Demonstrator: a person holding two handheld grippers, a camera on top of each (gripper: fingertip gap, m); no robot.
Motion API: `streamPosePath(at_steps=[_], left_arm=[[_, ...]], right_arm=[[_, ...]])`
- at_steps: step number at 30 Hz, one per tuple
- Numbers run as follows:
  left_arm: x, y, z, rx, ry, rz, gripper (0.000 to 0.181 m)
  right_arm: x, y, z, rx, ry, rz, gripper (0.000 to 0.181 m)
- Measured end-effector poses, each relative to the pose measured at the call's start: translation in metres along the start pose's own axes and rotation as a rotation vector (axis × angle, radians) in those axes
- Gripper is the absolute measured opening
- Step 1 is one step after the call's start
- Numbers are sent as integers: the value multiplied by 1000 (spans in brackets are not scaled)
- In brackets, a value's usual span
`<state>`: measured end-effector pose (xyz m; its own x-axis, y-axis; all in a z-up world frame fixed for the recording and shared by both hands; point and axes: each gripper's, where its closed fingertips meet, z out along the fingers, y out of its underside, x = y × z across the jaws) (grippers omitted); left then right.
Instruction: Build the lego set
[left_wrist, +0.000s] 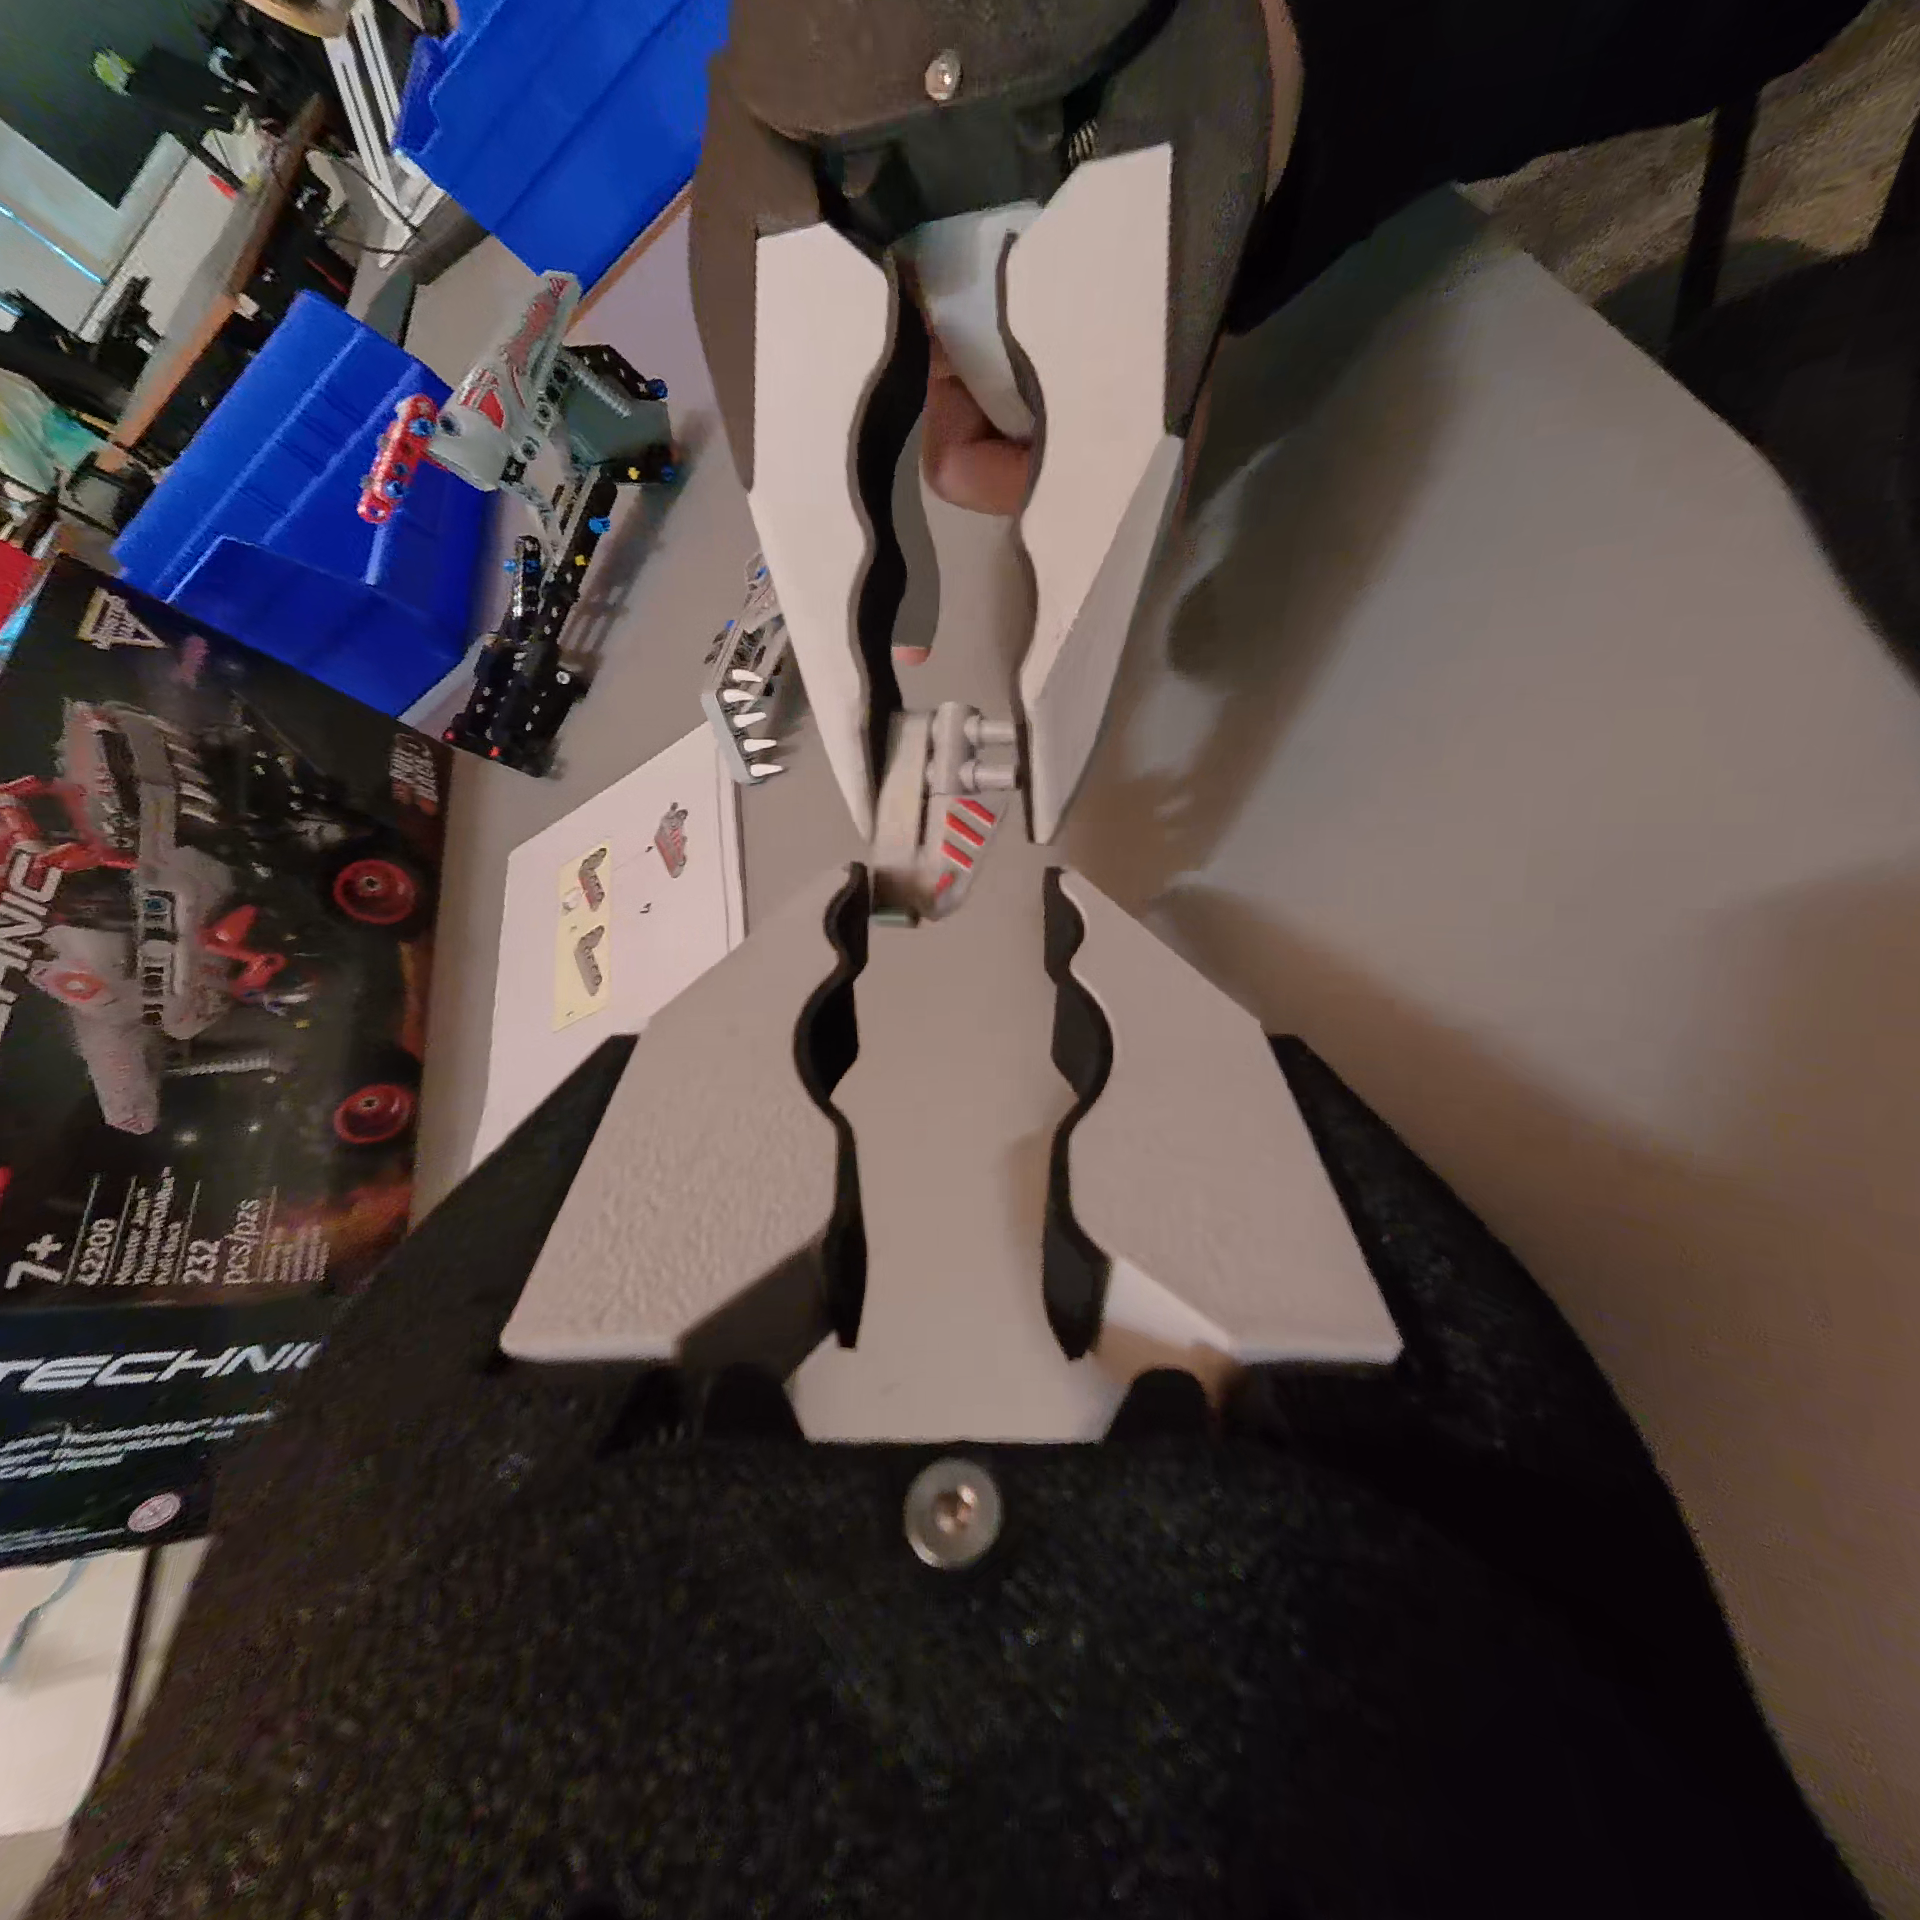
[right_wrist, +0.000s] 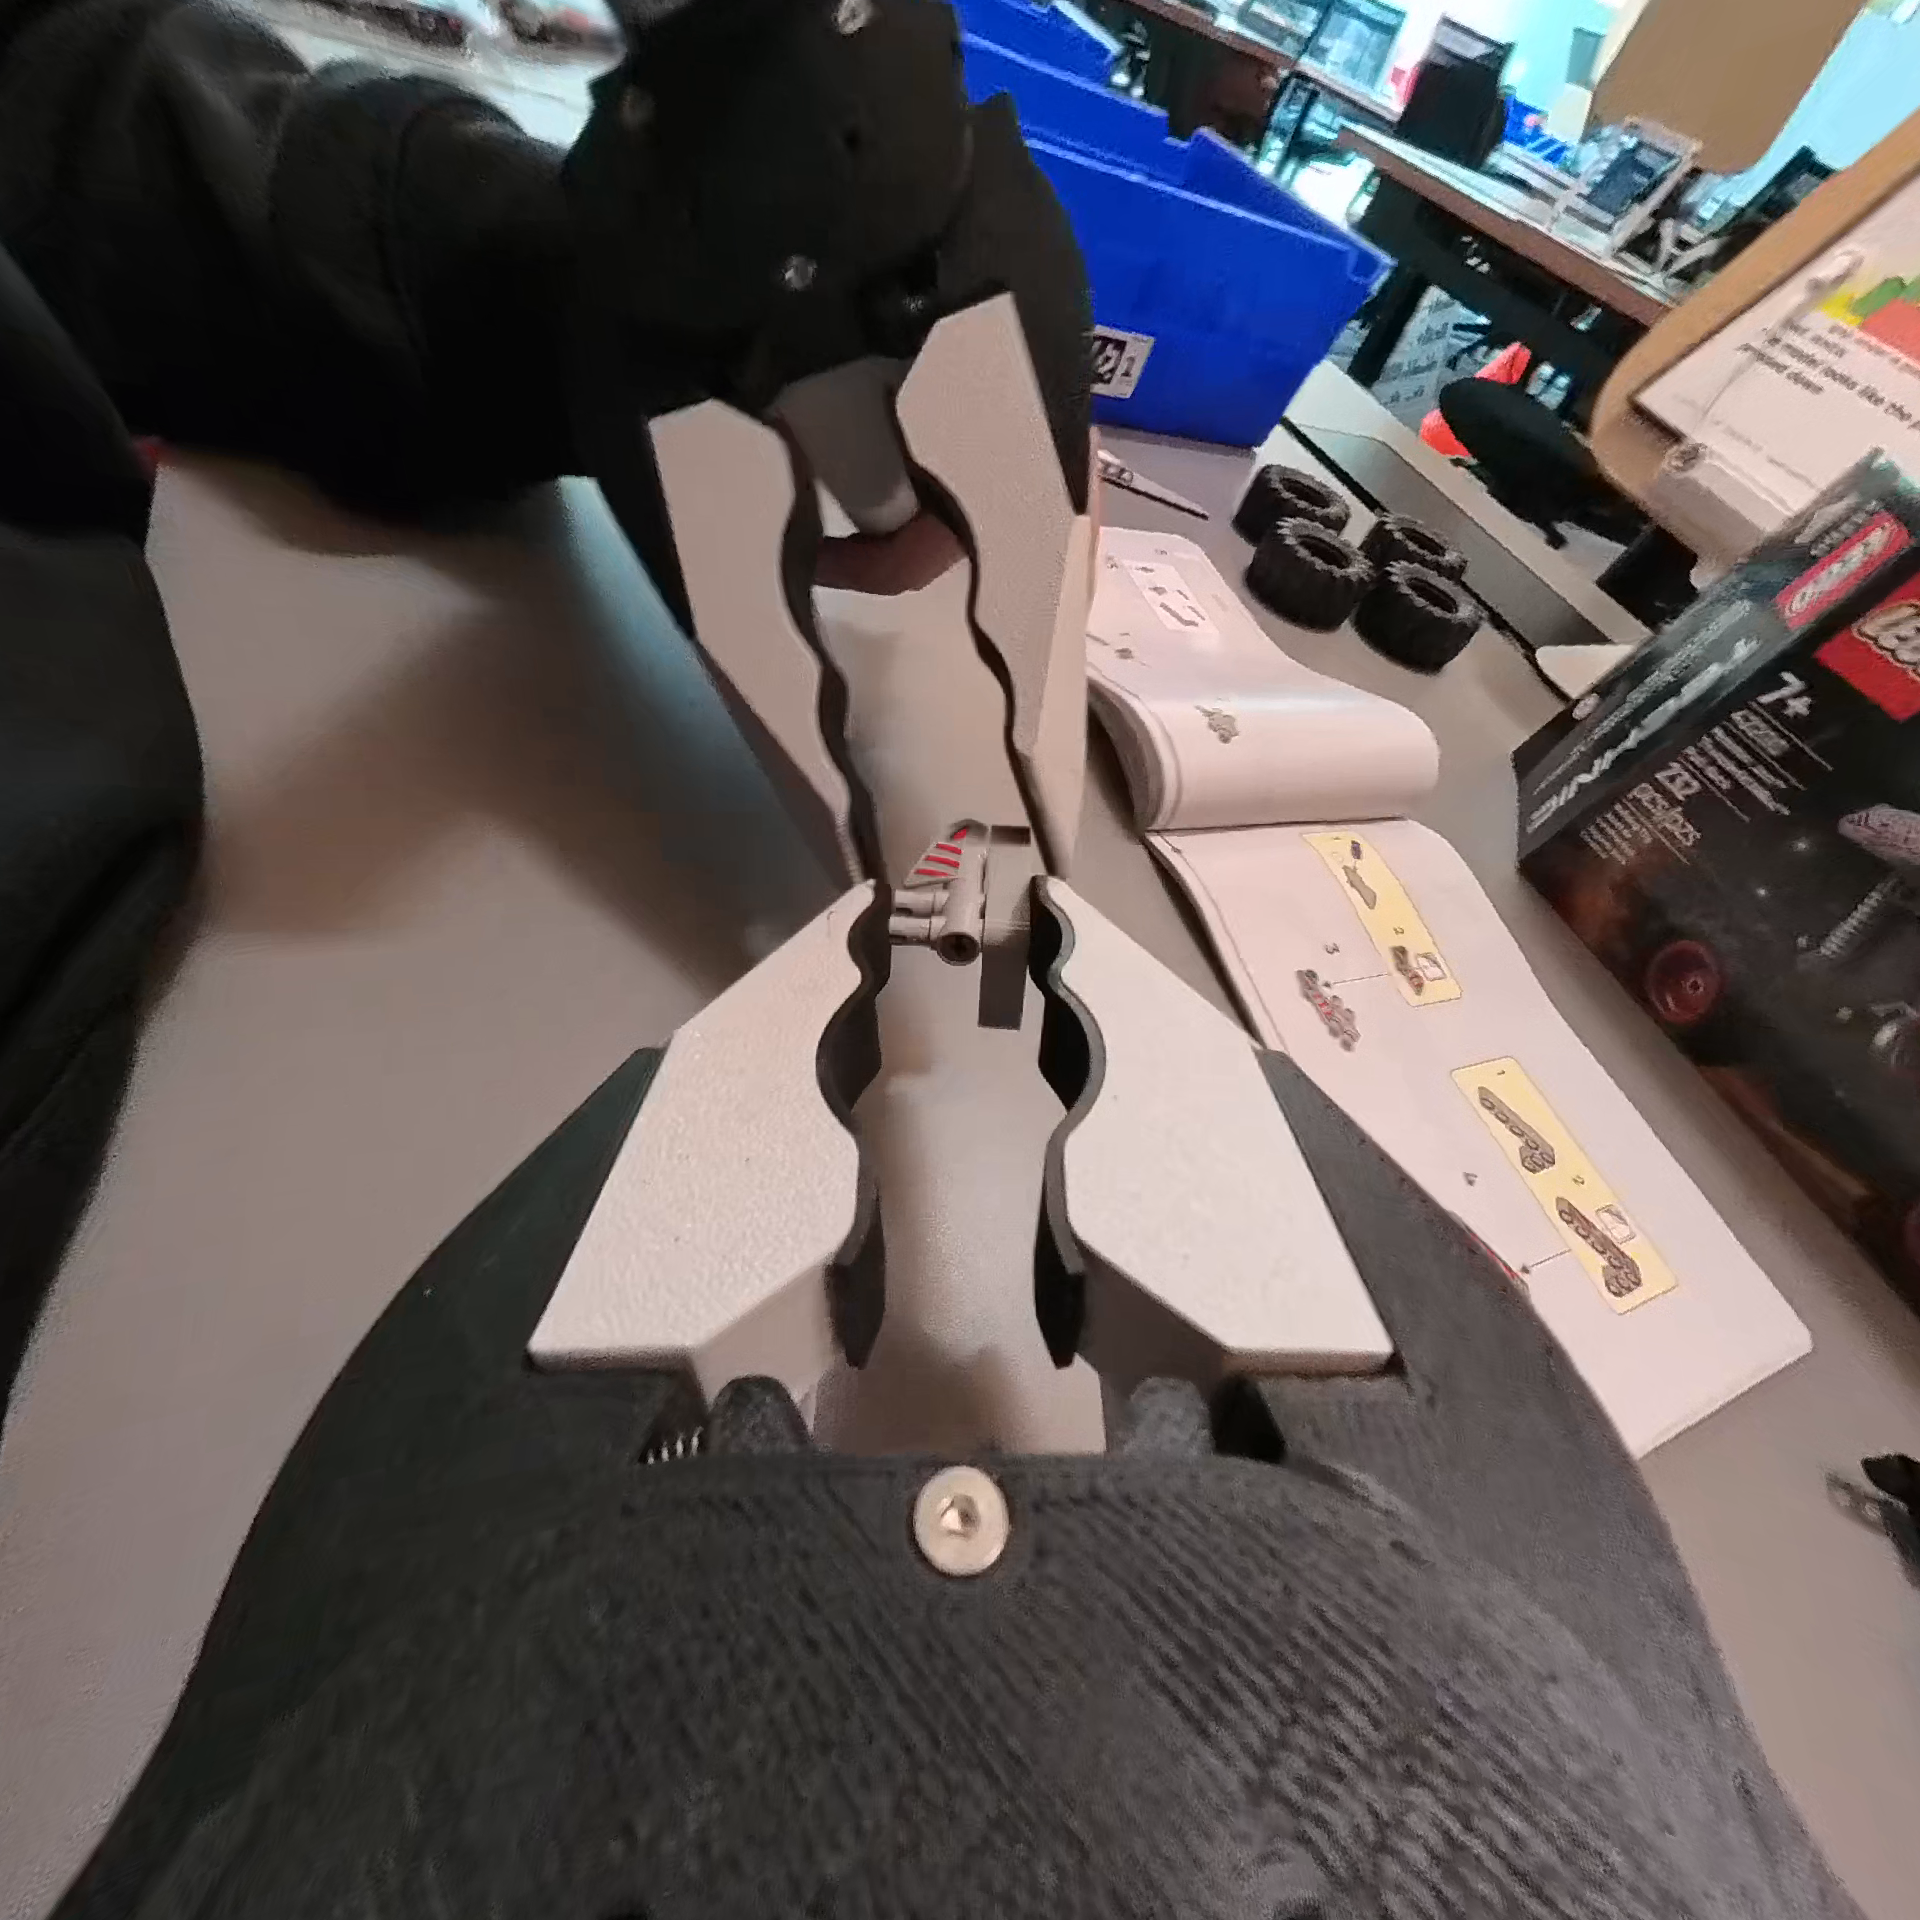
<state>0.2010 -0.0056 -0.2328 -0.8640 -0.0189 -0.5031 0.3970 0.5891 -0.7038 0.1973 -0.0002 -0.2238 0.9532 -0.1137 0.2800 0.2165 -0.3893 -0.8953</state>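
Item: lego piece (left_wrist: 966, 842), small, grey, with red-striped panel and two grey pins; held clear of the table (left_wrist: 1455, 727), between the tips of two grippers that meet nose to nose.

Right gripper (right_wrist: 954, 899): narrow, clamped on the piece, pins against one finger and a dark grey plate against the other.

Left gripper (left_wrist: 954, 894): parted at middling width, striped end of the piece poking between the tips, bare table visible between the piece and one finger; no firm grip seen.

Booklet (right_wrist: 1403, 1039): open flat on the table just beside the grippers, pages showing yellow step panels.

Box (right_wrist: 1766, 831): dark, pictured with a grey and red truck, lying next to the booklet.

Tyres (right_wrist: 1351, 571): four, black, knobbly, clustered beyond the booklet.

Partial model (left_wrist: 520, 416): grey body with red stripes and a red arm, standing near the far table edge.

Chassis (left_wrist: 530, 665): black, long, with blue pins, lying just in front of the partial model.

Toothed part (left_wrist: 748, 727): grey with white teeth, beside the booklet's far edge.

Bins (left_wrist: 312, 499): blue, set along the far side of the table.
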Motion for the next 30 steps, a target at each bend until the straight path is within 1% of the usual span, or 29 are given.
streamPosePath(at_steps=[2, 7, 12, 19, 23, 29, 30], left_arm=[[0, 1, -1, -4, 1, -6, 29], [0, 5, 2, -39, 2, -11, 16], [0, 6, 3, -53, -3, -11, 16], [-3, 2, 4, -38, -26, 0, 15], [-5, 8, 4, -68, -40, 45, 15], [-2, 8, 7, -81, -35, 85, 15], [-1, 8, 7, -86, -31, 90, 15]], right_arm=[[-4, 2, 2, -13, -8, -42, 25], [-4, 5, 3, -32, -7, -50, 25], [-4, 5, 3, -35, -4, -56, 25], [1, 5, 0, -26, 5, -37, 25], [2, 11, -4, -42, 9, -73, 25], [-5, 10, -1, -45, -18, -96, 35], [-5, 10, 0, -42, -16, -103, 29]])
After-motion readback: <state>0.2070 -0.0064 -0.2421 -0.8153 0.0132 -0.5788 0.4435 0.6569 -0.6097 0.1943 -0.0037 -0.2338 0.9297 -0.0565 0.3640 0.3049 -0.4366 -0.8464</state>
